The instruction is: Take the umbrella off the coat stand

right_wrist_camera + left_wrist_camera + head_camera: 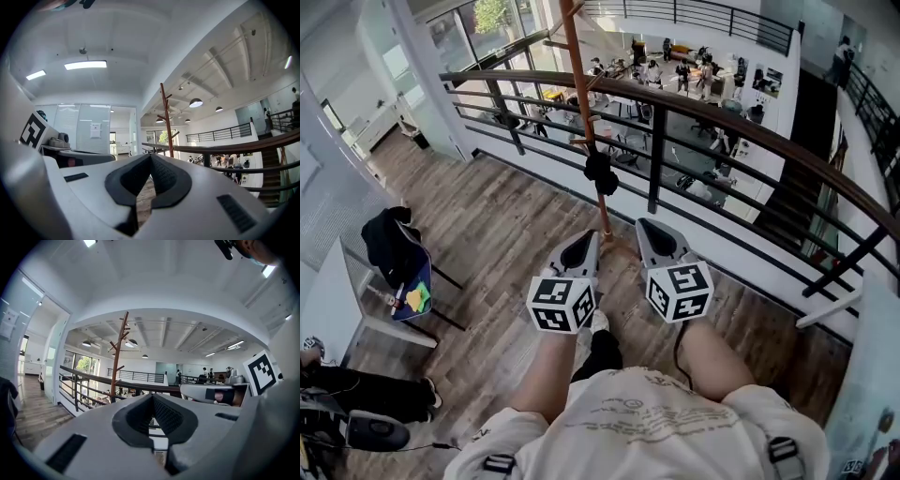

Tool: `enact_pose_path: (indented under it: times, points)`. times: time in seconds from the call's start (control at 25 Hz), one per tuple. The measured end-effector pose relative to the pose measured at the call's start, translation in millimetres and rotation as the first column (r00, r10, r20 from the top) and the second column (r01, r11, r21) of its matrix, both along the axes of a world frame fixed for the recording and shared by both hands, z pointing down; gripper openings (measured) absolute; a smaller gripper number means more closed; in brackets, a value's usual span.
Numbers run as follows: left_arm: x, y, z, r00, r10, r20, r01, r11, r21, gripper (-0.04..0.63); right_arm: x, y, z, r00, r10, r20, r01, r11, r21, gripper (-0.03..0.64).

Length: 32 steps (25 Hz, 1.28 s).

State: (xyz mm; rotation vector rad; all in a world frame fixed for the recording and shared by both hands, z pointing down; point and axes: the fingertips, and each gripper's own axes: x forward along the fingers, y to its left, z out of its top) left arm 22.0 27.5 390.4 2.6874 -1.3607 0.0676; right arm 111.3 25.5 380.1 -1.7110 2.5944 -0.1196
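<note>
**Umbrella not yet taken from the coat stand**

What looks like a small black folded umbrella (600, 172) hangs partway up the brown wooden coat stand (579, 84), just in front of the balcony railing (722, 127). Short of the stand, the left tool (592, 236) and right tool (643, 226) sit side by side, each with jaws together and empty. Reaching, gripping and lifting off all remain.

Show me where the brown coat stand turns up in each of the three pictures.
Head view: the coat stand runs from the top edge down to the middle, a little left of centre.
Left gripper view: it stands left of centre, above the jaws.
Right gripper view: it stands just right of centre, above the jaws.
Shared landmark: the dark curved railing right behind the stand.
</note>
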Motion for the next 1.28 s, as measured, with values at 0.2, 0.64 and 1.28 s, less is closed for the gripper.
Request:
enact_pose_path:
  times: [0.2,0.64,1.28]
  points:
    - [-1,-39,1,1.0,0.005,-0.005,-0.005,1.0,-0.005,0.005,-2,-37,1,1.0,0.006,-0.011,-0.006,1.0,0.002,0.003]
    - [-21,-140,2,0.999,-0.002,-0.037,0.002,1.0,-0.012,0.005,-26,-137,4,0.999,-0.024,-0.046,0.024,1.0,-0.014,0.003]
    - [-65,-305,3,0.999,0.018,-0.044,-0.019,1.0,-0.024,0.005,-73,-295,17,0.996,-0.036,-0.077,0.033,0.999,-0.034,0.003]
